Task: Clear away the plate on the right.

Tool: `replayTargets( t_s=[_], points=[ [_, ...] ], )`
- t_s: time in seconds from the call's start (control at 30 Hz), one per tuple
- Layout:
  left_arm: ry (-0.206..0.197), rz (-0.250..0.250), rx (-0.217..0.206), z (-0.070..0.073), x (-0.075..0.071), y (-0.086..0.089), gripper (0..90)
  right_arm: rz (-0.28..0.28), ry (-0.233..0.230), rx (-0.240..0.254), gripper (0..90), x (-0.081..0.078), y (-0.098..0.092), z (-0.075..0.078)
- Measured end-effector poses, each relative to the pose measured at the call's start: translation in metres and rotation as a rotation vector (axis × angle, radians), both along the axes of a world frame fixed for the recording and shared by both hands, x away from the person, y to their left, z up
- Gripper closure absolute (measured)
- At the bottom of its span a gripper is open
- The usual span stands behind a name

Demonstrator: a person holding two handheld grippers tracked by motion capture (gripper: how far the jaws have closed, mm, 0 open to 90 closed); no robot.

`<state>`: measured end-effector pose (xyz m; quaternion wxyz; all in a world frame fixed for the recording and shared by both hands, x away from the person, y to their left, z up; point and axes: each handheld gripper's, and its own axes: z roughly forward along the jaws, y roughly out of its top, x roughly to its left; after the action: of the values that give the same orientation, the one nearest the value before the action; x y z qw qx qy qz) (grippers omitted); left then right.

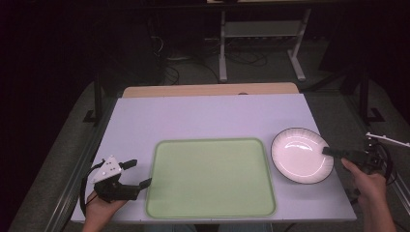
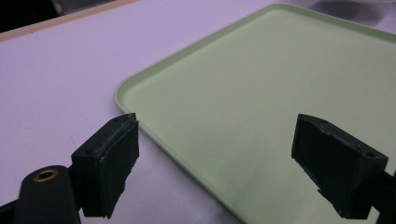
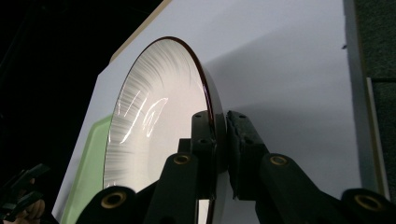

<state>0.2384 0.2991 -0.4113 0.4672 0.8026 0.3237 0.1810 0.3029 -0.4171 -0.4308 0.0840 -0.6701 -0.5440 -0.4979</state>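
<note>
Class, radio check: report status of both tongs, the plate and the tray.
Right tongs shut on plate rim. Left tongs open, beside green tray. Tray bare, nothing in the way.

At the lower left of the high view the left gripper (image 1: 136, 173) rests in the person's left hand (image 1: 99, 208) with its jaws spread wide apart, while at the right edge the right hand (image 1: 368, 182) holds the right gripper (image 1: 328, 151), its jaws drawn close together.

Black claw (image 2: 215, 154), brass-ringed screw holes, grey triangular plate, seemingly bare forearms
</note>
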Motion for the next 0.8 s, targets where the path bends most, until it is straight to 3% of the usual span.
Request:
replayTargets(
  t_s=[0.4, 0.6, 0.8],
  points=[
    [0.001, -0.001, 0.000, 0.000, 0.000, 0.000, 14.8, 0.047, -0.065, 0.008, 81.1, -0.001, 0.018, 0.021],
    [0.002, 0.001, -0.002, 0.000, 0.000, 0.000, 14.8, 0.092, -0.113, 0.012, 80.8, 0.002, 0.042, 0.037],
    [-0.001, 0.003, -0.002, 0.000, 0.000, 0.000, 14.8, 0.142, -0.126, 0.012, 80.4, 0.005, 0.062, 0.045]
  ],
)
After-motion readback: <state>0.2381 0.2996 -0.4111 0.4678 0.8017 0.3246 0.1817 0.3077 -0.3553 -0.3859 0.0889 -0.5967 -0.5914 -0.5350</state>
